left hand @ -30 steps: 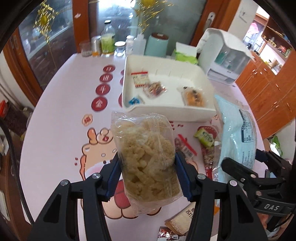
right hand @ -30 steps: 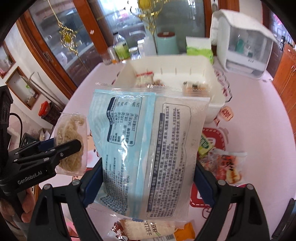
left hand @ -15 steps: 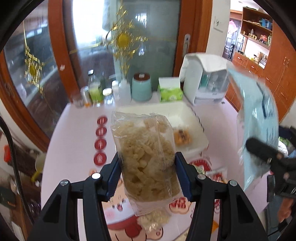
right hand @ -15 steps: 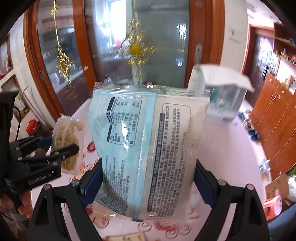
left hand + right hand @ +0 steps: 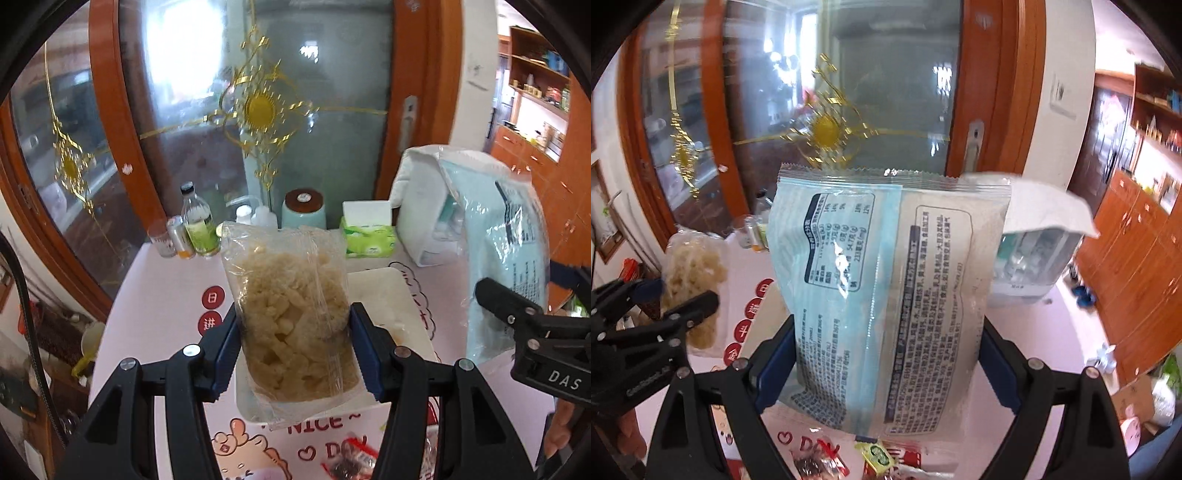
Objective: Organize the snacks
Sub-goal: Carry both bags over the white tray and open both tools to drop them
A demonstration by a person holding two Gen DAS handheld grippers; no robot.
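A pink table runs back to a glass door, with a white tray just beyond the left gripper. That gripper pinches a clear bag low by its sides; it looks light, crackly and crushable. To its right, the right gripper clamps the blue packet wide: slick and floppy, best gripped near the bottom edge.

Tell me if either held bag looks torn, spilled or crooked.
Nothing stands out. The clear snack bag sits upright and sealed in the left gripper; the blue packet stands upright and intact in the right gripper.
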